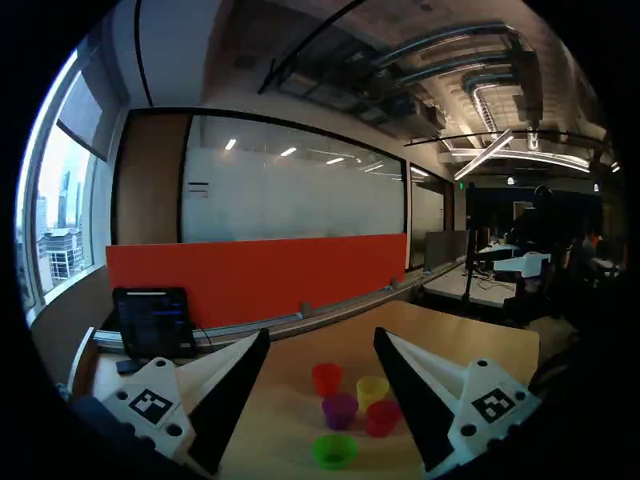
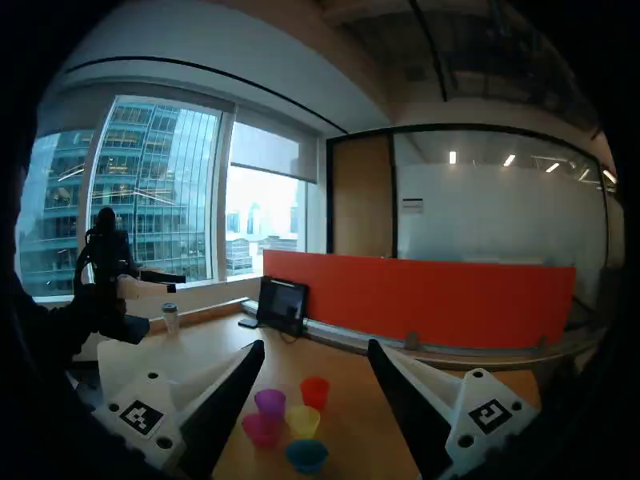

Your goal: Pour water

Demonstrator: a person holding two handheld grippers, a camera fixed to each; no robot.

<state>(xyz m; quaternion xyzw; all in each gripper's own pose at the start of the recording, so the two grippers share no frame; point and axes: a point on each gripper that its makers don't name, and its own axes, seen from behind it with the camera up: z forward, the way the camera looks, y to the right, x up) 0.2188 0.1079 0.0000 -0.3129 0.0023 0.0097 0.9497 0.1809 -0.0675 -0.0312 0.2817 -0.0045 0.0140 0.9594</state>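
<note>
- Wooden table [image 1: 282,412]: spans the lower frame in both views.
- Left gripper [image 1: 321,331]: lower centre, fingers spread wide, clear of everything.
- Right gripper [image 2: 315,343]: lower centre, fingers wide apart.
- Coloured cups [image 1: 339,410]: clustered upright on the table, bottom centre, framed between the fingers.

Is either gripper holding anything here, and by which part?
Nothing is held. The left gripper and right gripper are both open; the cups stand untouched on the table ahead.

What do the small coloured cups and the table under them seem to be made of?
Cups: probably thin plastic, glossy and slightly translucent, in bright uniform colours. Table: light wood or wood-look laminate, judging by its smooth, matte, warm tan surface; which one is unclear.
</note>
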